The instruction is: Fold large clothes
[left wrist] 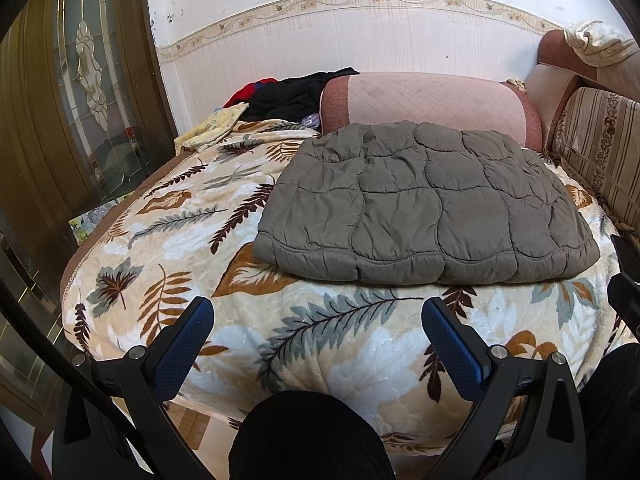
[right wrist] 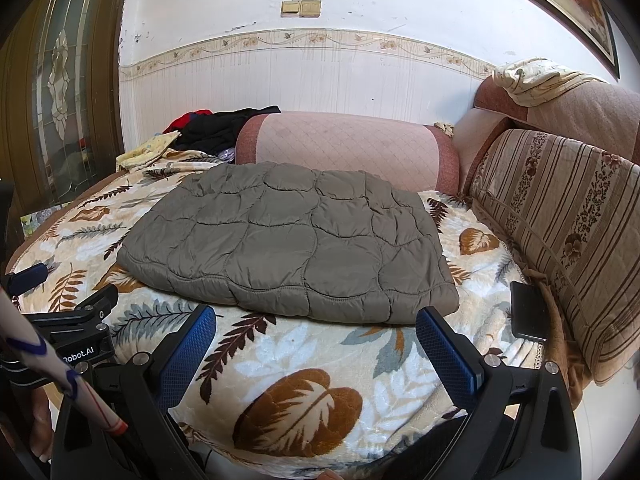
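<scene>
Left wrist view shows your left gripper (left wrist: 318, 320) spread wide and empty above the near edge of the leaf-print blanket (left wrist: 168, 240), with the folded grey jacket (left wrist: 428, 204) lying flat just beyond the fingertips. Your right gripper (right wrist: 316, 328) is likewise wide apart and holds nothing, its blue pads (right wrist: 448, 348) hovering just short of the jacket's near hem. That jacket sits on the blanket in front of the pink bolster (right wrist: 344, 148), with a black phone (right wrist: 528, 310) near its right corner beside the striped cushion (right wrist: 560, 232).
</scene>
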`<state>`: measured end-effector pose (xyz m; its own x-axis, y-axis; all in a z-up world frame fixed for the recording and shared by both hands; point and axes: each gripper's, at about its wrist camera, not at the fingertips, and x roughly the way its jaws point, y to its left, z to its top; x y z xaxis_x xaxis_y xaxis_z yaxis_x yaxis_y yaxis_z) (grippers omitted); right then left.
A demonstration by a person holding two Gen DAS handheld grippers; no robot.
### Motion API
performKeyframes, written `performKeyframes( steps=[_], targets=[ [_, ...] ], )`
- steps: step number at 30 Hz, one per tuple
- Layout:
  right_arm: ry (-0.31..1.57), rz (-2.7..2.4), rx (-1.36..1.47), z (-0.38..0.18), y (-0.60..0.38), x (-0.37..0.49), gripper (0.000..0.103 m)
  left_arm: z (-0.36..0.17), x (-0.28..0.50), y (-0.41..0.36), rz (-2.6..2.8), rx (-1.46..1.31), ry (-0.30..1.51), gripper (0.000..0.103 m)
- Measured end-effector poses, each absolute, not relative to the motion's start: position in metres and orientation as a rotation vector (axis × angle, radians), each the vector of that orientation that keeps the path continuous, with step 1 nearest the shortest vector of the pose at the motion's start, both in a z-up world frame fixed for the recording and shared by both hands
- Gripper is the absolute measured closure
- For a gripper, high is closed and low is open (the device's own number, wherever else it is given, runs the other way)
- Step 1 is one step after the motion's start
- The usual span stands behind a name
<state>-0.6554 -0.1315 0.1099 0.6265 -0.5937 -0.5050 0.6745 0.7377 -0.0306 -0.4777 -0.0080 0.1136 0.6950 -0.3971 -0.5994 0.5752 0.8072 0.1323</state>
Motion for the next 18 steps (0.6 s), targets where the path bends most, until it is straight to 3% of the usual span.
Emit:
performKeyframes(
  steps=[18],
  targets=[
    [0.52, -0.734, 0.17, 0.1053, -0.1362, -0.6553, 0.001, 0.1119, -0.4744, -0.0048, -0.586, 0.317, 0.59, 0.0]
  ],
)
